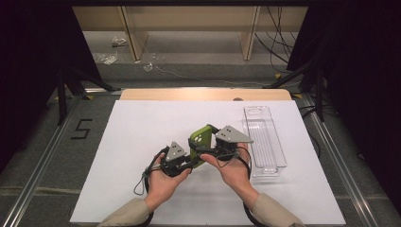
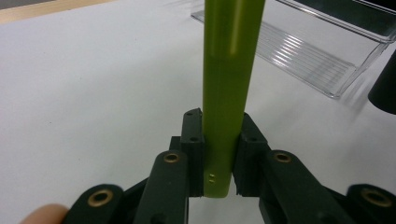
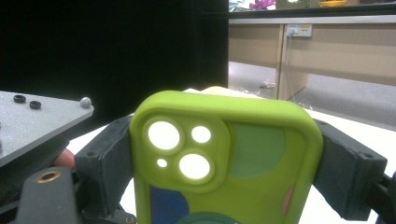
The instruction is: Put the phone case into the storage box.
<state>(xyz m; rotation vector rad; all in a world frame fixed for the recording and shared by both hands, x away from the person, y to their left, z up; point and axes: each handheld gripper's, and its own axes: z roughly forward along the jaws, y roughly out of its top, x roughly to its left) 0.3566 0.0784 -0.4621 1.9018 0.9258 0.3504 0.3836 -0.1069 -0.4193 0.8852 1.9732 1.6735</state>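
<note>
I hold the green phone case point(image 1: 200, 142) above the bench point(image 1: 142, 142), my left hand-held gripper point(image 2: 218, 158) clenched on its thin edge, my right hand-held gripper point(image 3: 224, 158) grasping its sides. Keeping both grips steady should prevent twisting.

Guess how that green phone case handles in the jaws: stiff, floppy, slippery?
The phone case looks like matte rubbery silicone, so probably grippy rather than slippery. It is an empty shell with open camera cutouts, so likely light and somewhat flexible. The left gripper pinches its thin edge without visible buckling, suggesting moderate stiffness.
</note>
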